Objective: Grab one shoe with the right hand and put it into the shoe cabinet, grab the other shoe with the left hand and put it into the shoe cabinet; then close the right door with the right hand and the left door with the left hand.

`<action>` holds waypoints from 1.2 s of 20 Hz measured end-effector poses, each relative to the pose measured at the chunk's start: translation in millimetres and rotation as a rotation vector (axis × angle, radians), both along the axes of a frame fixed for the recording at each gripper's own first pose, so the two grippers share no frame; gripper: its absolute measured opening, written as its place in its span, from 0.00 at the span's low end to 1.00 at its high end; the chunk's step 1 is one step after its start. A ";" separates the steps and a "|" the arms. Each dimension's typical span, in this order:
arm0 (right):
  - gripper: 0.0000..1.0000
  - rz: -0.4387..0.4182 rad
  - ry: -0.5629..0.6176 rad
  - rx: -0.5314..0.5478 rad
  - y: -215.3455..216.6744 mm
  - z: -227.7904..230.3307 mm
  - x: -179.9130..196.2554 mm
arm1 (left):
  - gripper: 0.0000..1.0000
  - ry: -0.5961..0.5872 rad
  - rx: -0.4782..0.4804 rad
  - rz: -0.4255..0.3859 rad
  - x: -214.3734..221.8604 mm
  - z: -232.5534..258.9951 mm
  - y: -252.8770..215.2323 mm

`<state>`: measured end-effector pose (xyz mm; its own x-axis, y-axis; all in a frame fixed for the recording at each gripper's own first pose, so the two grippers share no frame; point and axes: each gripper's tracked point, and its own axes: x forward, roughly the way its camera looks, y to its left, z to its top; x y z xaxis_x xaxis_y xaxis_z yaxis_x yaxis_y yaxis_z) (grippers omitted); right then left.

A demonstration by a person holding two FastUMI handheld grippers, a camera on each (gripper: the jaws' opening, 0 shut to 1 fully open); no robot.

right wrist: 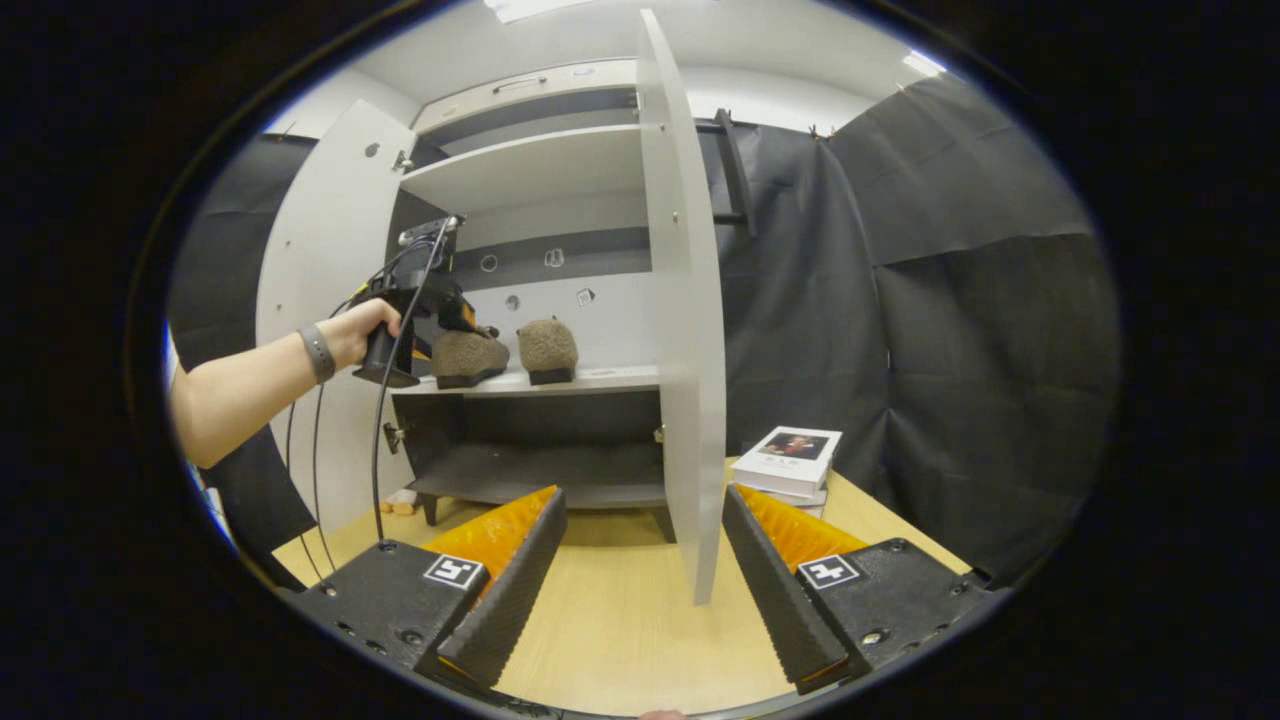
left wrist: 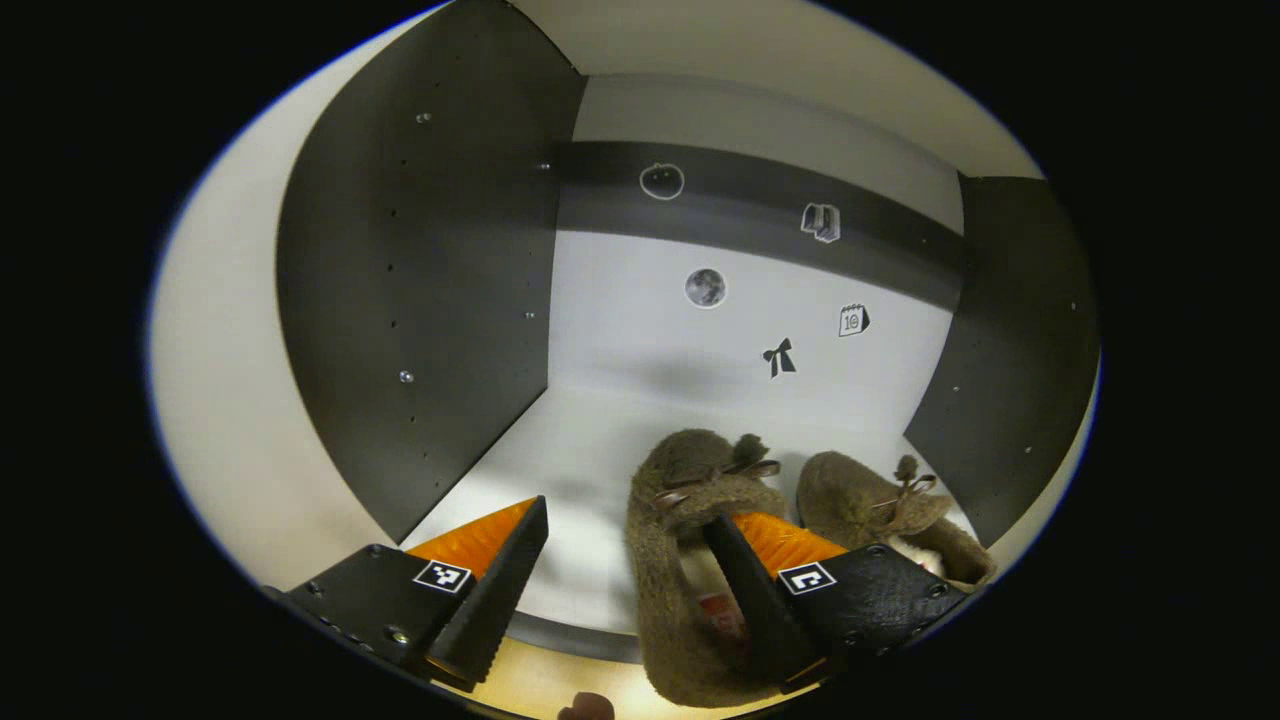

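On the shoe cabinet [right wrist: 560, 160] shelf: both shoes [left wrist: 690, 560] [left wrist: 880, 510]; left gripper [left wrist: 625, 570] fingers apart, one inside shoe; right gripper [right wrist: 640, 570] fingers apart, holding nothing.

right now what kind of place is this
Likely a staged recording booth, not a home: black cloth walls surround an open shoe cabinet on a wooden table, with two shoes shelved and books beside.

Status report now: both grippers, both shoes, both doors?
Left gripper open at left shoe. Right gripper open, empty. Both shoes on shelf, right shoe too. Right door, left door open.
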<state>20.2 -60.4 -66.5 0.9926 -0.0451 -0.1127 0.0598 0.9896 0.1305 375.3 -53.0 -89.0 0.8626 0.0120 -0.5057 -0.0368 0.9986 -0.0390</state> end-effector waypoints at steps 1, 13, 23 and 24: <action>0.99 0.002 -0.002 -0.002 0.1 0.5 -0.1 | 0.96 -0.015 0.001 -0.012 -5.3 4.4 -2.0; 0.99 0.023 -0.007 0.001 3.3 4.0 -5.9 | 0.95 -0.296 -0.031 -0.177 -97.0 73.3 -33.2; 0.99 0.060 -0.065 0.007 -2.1 25.2 -6.5 | 0.95 -0.520 0.056 -0.156 -258.3 67.6 -16.9; 0.99 0.070 -0.066 0.016 -0.6 24.6 -6.4 | 0.95 -0.527 0.067 -0.156 -269.0 61.9 -17.7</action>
<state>13.8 -61.0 -41.9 0.9985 0.0262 -0.0474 -0.0190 0.9889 0.1475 106.2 -70.7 -27.1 0.9929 -0.1191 -0.0074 0.1193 0.9915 0.0516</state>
